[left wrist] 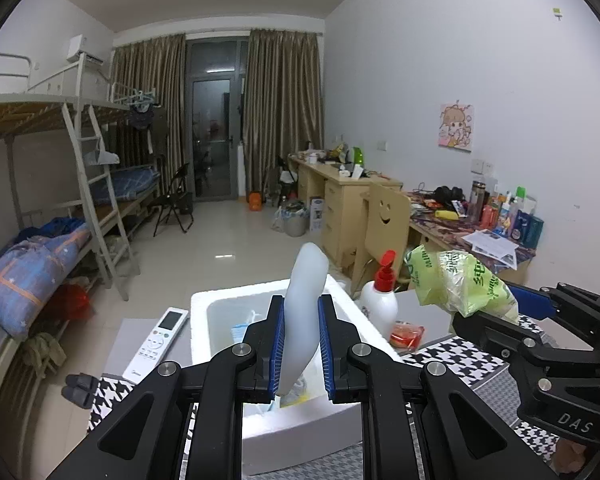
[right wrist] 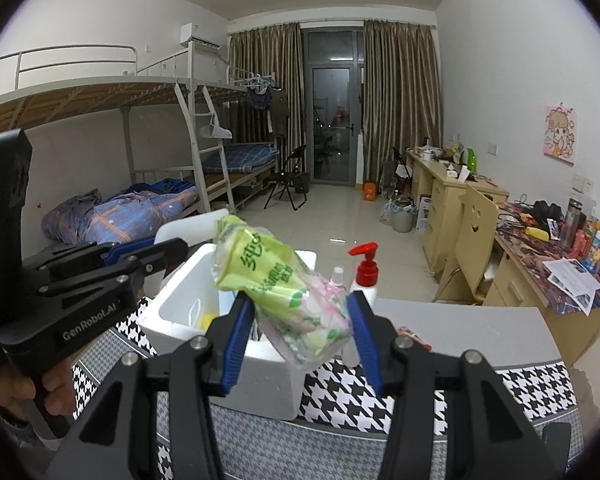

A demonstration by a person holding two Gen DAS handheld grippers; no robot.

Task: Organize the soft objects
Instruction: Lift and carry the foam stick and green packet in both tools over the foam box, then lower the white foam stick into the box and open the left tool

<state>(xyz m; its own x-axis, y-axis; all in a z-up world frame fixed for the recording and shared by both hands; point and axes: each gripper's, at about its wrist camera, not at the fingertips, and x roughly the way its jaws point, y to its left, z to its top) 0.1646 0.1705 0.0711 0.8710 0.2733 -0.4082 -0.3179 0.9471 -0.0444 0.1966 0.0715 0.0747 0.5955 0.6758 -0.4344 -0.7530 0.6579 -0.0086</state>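
Left wrist shows the left claw [left wrist: 302, 344] pinching a white pad [left wrist: 304, 320] over the box [left wrist: 340, 292], right claw [right wrist: 302, 332] squeezing a wipes pack [right wrist: 284, 288] alongside: slippery plastic could slide out.

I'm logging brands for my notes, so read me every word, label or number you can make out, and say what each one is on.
"GenRobot.AI": side of the left gripper.
"DAS": body of the right gripper; the word may run on out of sight.
Green Chinese characters on the green tissue pack: too crumpled to read.
Remote control buttons, the desk bottles and the papers: too small.
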